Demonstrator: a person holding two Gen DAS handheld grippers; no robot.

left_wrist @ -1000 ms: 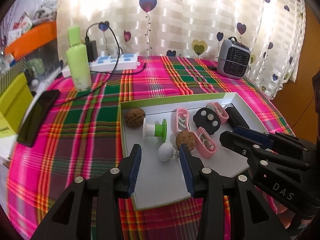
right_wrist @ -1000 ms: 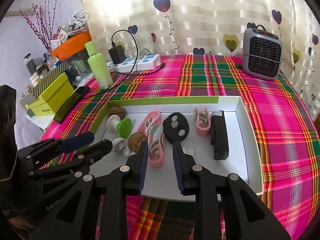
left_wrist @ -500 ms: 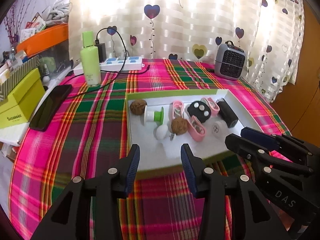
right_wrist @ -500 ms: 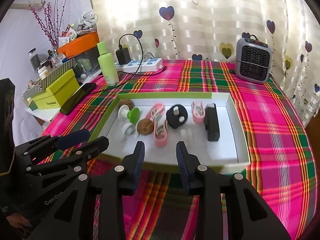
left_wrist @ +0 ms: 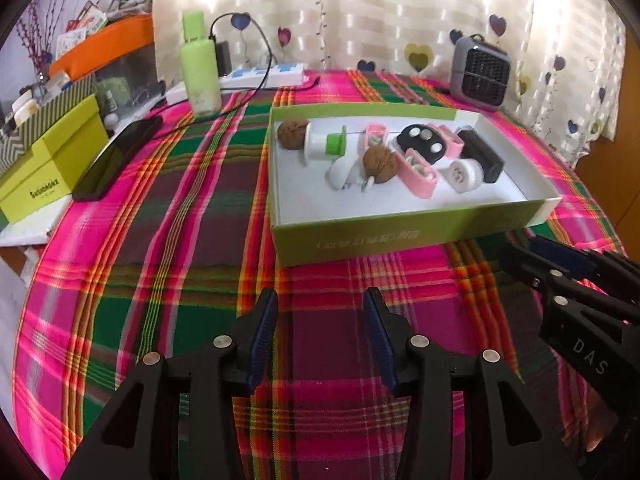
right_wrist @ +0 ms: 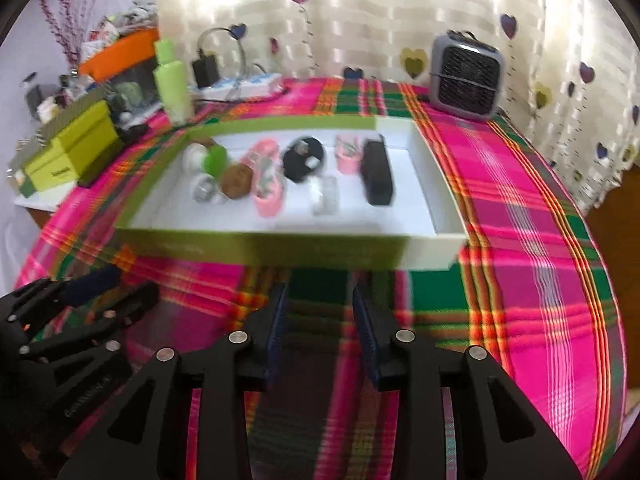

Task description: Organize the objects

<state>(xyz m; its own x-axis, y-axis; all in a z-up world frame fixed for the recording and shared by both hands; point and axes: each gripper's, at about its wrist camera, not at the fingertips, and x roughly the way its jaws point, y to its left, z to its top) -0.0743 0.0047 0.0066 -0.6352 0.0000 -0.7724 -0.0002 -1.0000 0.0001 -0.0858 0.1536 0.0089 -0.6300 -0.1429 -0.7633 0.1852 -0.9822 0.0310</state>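
A green-sided box with a white inside (left_wrist: pixel 360 238) (right_wrist: pixel 280 250) sits on the plaid cloth. It holds two walnuts (left_wrist: pixel 380 164), a white and green spool (left_wrist: pixel 326 145), pink clips (left_wrist: pixel 418 172), a black round piece (left_wrist: pixel 420 142), a black block (left_wrist: pixel 480 154) and a small white roll (left_wrist: pixel 464 172). My left gripper (left_wrist: pixel 320 320) is open and empty, above the cloth in front of the box. My right gripper (right_wrist: pixel 320 308) is open and empty, also in front of the box; it shows at the right edge of the left wrist view (left_wrist: pixel 560 276).
A green bottle (left_wrist: pixel 199 68), a white power strip (left_wrist: pixel 264 78) with a cable, and a grey fan heater (left_wrist: pixel 480 72) stand at the back. A black phone (left_wrist: pixel 116 158) and a yellow-green box (left_wrist: pixel 48 160) lie at the left. A curtain hangs behind.
Both grippers have pulled back from over the box to the cloth in front of it. A small white roll now lies in the box beside the black block.
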